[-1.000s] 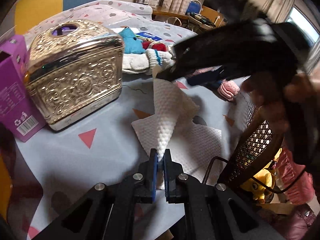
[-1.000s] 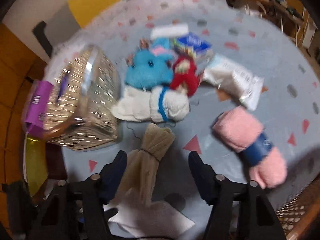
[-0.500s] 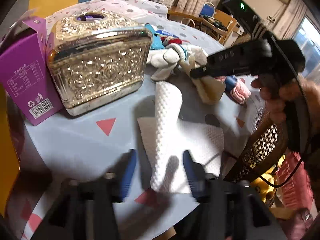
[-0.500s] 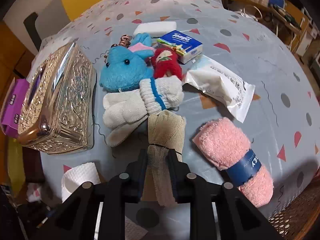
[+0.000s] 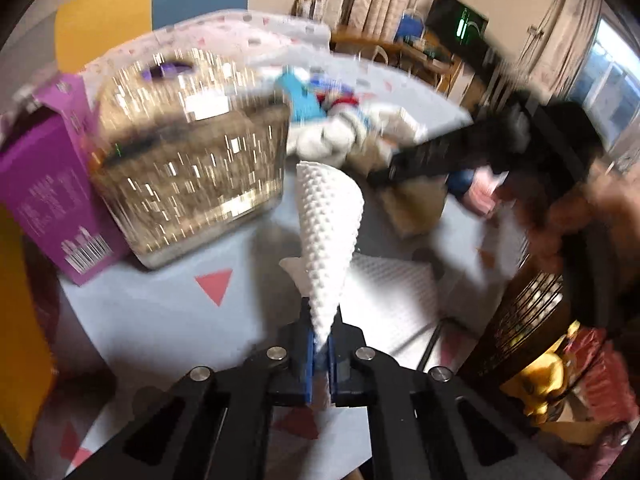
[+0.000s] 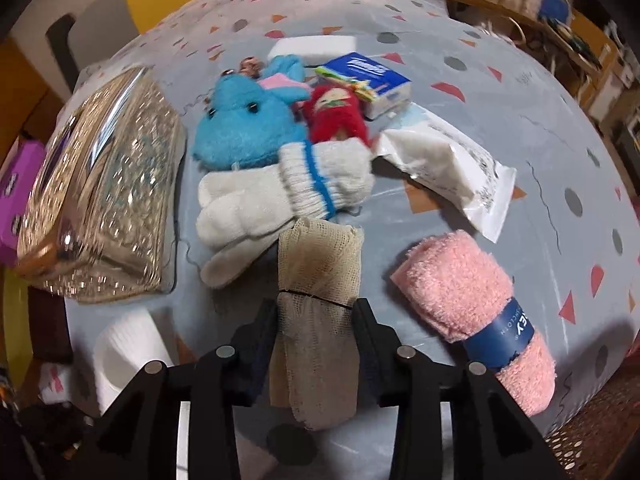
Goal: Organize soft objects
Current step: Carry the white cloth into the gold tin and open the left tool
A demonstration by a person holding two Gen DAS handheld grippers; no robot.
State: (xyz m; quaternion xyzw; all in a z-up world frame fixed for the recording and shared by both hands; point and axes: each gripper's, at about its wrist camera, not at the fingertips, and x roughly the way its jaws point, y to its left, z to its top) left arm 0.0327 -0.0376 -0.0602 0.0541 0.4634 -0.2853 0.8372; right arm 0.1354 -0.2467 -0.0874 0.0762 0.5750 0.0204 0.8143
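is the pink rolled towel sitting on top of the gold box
No, the pink rolled towel lies on the tablecloth at the right, well apart from the gold box at the left.

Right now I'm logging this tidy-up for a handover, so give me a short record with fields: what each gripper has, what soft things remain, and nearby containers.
left gripper: shut on white paper towel, lifted into a cone
right gripper: fingers have just opened a little around the beige gauze roll; contact unclear
soft items on table: white gloves, blue plush, red plush, pink towel roll
packets: tissue pack, white pouch
containers: gold tissue box, purple carton
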